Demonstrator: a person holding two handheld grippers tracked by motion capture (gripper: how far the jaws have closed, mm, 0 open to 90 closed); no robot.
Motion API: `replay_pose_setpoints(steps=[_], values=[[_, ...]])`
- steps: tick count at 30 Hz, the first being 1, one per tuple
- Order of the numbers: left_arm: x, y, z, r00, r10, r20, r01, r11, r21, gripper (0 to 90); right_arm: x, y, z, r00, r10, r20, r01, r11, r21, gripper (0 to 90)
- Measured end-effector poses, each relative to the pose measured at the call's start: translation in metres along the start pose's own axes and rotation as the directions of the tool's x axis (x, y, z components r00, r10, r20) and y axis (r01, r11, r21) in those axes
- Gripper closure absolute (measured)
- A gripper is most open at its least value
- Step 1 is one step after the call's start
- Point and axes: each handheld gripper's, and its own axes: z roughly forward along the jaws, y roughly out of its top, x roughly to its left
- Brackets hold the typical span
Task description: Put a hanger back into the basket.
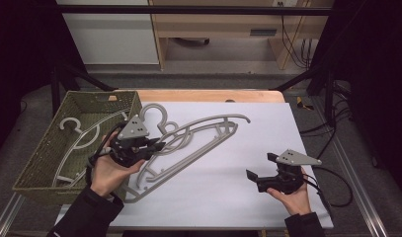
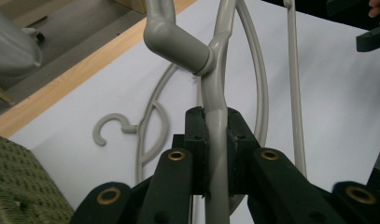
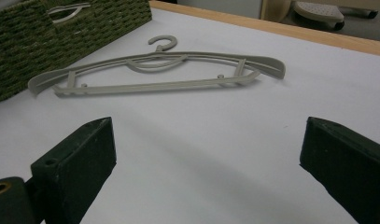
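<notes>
My left gripper [image 1: 159,146] is shut on the arm of a grey plastic hanger [image 1: 151,109], just below its neck. In the left gripper view the jaws [image 2: 216,126] clamp that hanger [image 2: 215,88], and its hook rises close to the camera. A second grey hanger [image 1: 213,129] lies flat on the white sheet beyond it, its small hook [image 2: 108,128] turned toward the basket. My right gripper [image 1: 261,166] hovers open over the sheet at the right with nothing between its fingers. The right gripper view looks between its open jaws [image 3: 208,135] toward the lying hanger [image 3: 155,84].
A green woven basket [image 1: 40,148] stands at the table's left edge with another grey hanger [image 1: 75,129] inside it. The white sheet [image 1: 228,197] covers most of the wooden table [image 1: 208,95]. Black frame bars run behind and beside the table.
</notes>
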Motion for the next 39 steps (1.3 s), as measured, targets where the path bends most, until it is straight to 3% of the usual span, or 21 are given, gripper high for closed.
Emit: replay_pose_setpoints(steps=[5,14,18,22,33,39], values=[[0.018,0.004,-0.013,0.9999,0.004,-0.016,-0.004,1.0,-0.007,81.9,-0.001,0.0,-0.002,0.9999,0.001,0.016,-0.001,1.0,-0.011,4.4],[0.049,0.005,-0.04,0.996,-0.027,-0.086,0.025,0.9994,-0.024,81.9,-0.002,-0.001,-0.001,0.9997,0.001,0.022,0.0,1.0,-0.01,4.0],[0.068,0.0,-0.051,0.9932,-0.043,-0.108,0.04,0.9987,-0.03,81.9,-0.002,-0.001,-0.001,0.9997,0.011,0.02,-0.01,1.0,-0.014,3.9],[0.083,-0.005,-0.058,0.99,-0.038,-0.135,0.039,0.9993,0.001,81.9,-0.003,-0.001,-0.001,0.9997,0.001,0.025,0.0,1.0,-0.012,3.9],[0.12,-0.026,-0.076,0.9846,-0.059,-0.165,0.062,0.998,0.014,81.9,-0.002,-0.001,-0.001,0.9996,0.001,0.027,0.0,1.0,-0.007,3.7],[0.141,-0.041,-0.081,0.9767,-0.086,-0.197,0.094,0.9951,0.03,81.9,-0.002,-0.001,-0.001,0.9996,0.001,0.028,-0.001,1.0,-0.005,3.5]])
